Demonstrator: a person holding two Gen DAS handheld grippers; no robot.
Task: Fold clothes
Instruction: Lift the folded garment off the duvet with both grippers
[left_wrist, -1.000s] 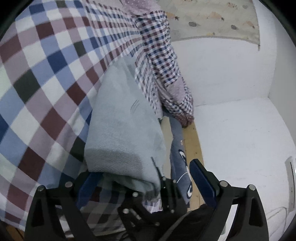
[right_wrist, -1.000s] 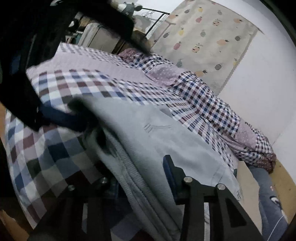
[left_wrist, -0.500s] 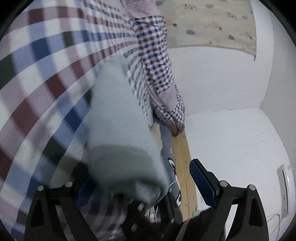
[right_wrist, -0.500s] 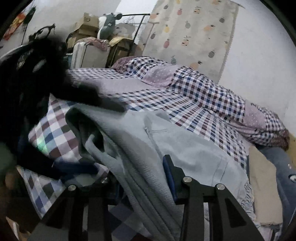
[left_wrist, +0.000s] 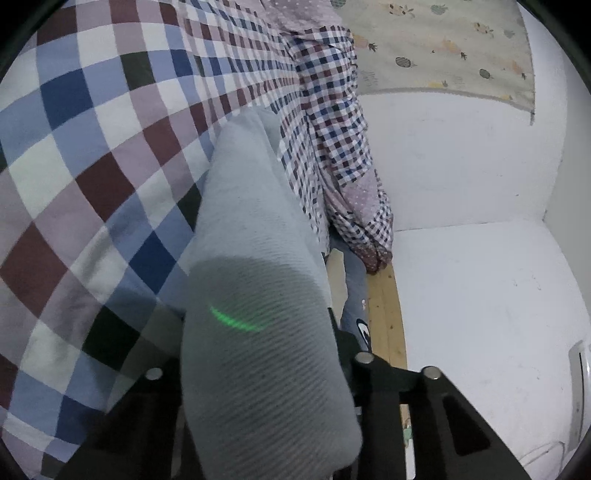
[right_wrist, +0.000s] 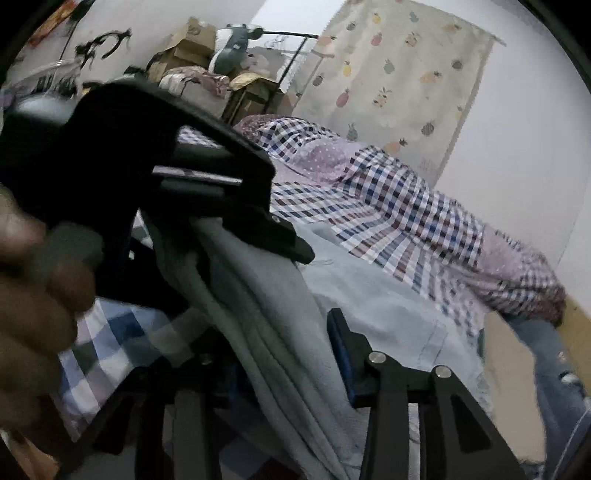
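A thick fold of the grey garment (left_wrist: 258, 295) is seen bunched between the jaws of the left gripper (left_wrist: 258, 373), which are closing on it; the cloth fills the gap and hides the left finger completely, so only the black frame on either side is made out. From there the garment is stretched away across the checked bedspread (left_wrist: 92, 166) on the bed, towards a rumpled checked quilt (left_wrist: 332, 140) at the wall side. A faint green glow is cast on the cloth close to the lens. In the right wrist view, the same grey garment (right_wrist: 280, 332) is draped in layered folds through the right gripper (right_wrist: 280, 365), whose jaws are opening with the fabric lying between them; whether the pads press on it cannot be told. The left gripper (right_wrist: 207, 206) is seen there from the side, clamped onto the upper edge of the garment, with a blurred hand (right_wrist: 33, 302) at the left edge. Beyond the bed, a fruit-patterned curtain (right_wrist: 402, 81) and stacked boxes (right_wrist: 192, 40) are shown.
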